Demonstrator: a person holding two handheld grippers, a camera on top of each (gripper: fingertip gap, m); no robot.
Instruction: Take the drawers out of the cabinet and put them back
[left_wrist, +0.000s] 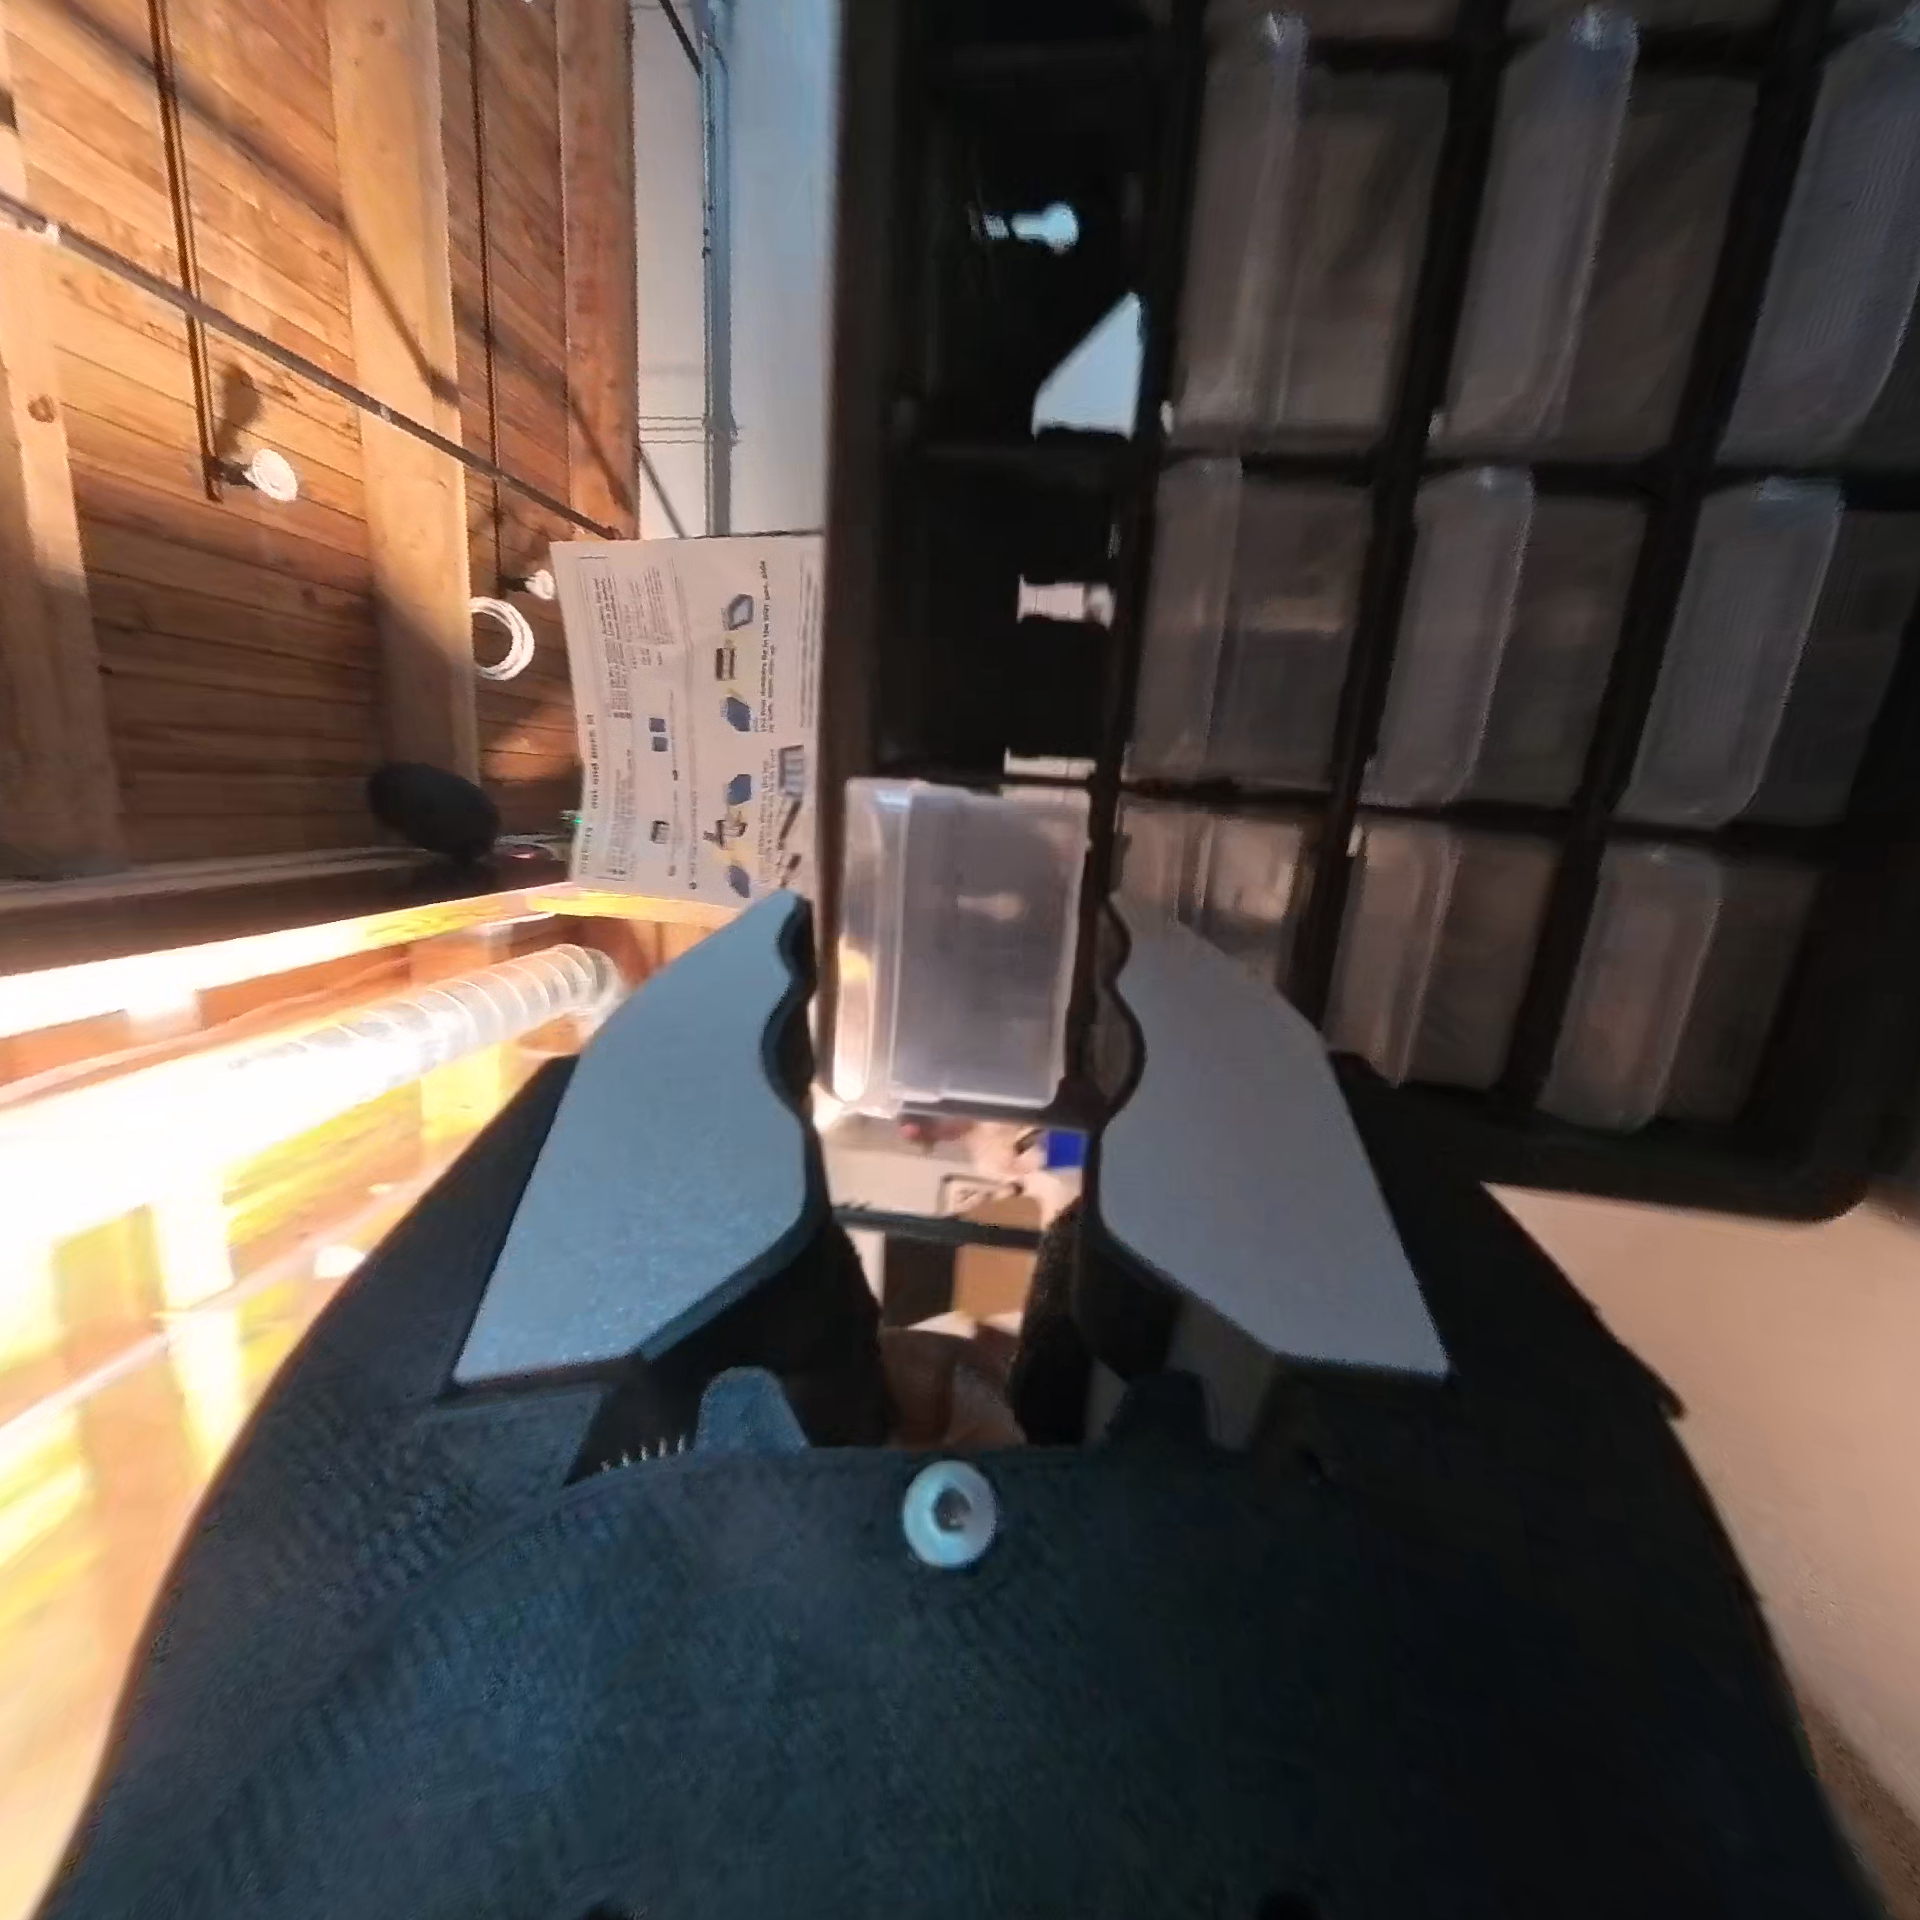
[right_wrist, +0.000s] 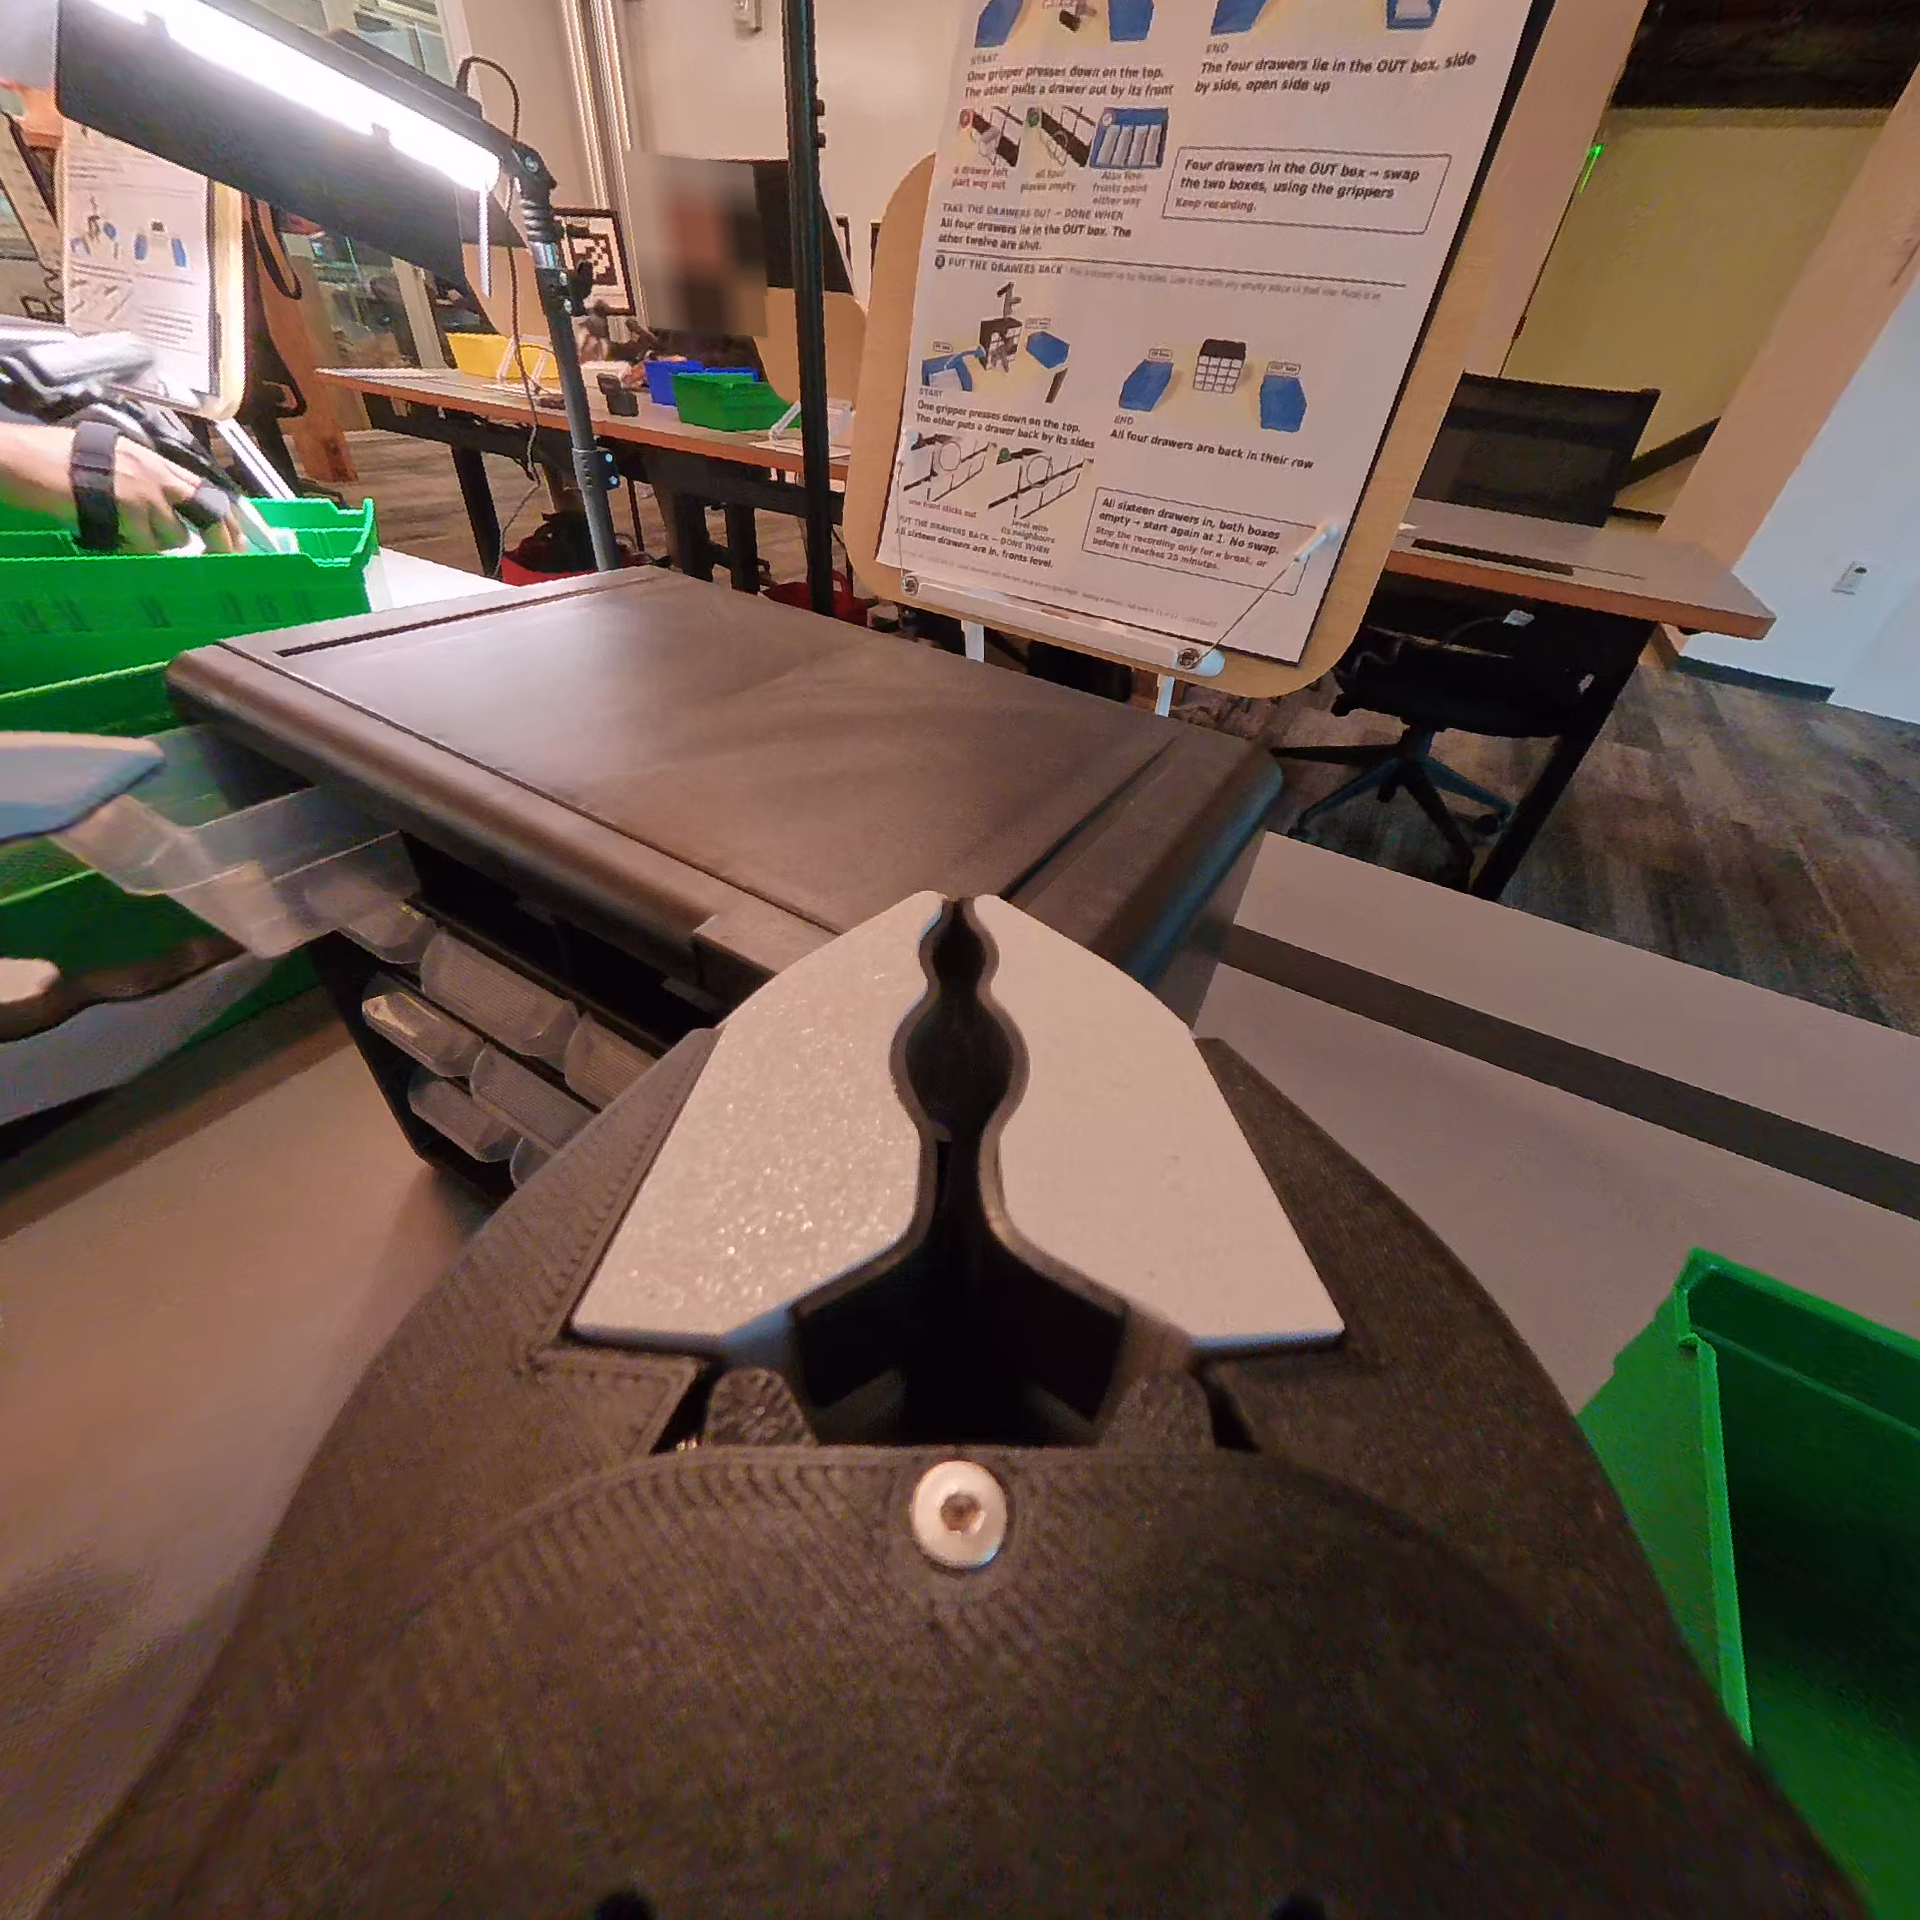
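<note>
The black cabinet (right_wrist: 727, 717) stands on a grey table, with clear drawers (left_wrist: 1475, 644) filling most of its slots. The top row has empty dark slots (left_wrist: 987, 499). One clear drawer (left_wrist: 951, 997) sticks partway out of the end slot of that row; it also shows in the right wrist view (right_wrist: 239, 862). My left gripper (left_wrist: 956, 925) is closed on this drawer's sides, one finger on each side, and is rolled sideways. My right gripper (right_wrist: 958, 909) is shut and empty, its tips over the front right part of the cabinet top.
A green bin (right_wrist: 177, 592) sits left of the cabinet and another (right_wrist: 1808, 1507) at the near right. An instruction board (right_wrist: 1143, 343) stands behind the cabinet. A lamp bar (right_wrist: 281, 94) hangs at upper left. Another person's hand (right_wrist: 125, 488) works over the left bin.
</note>
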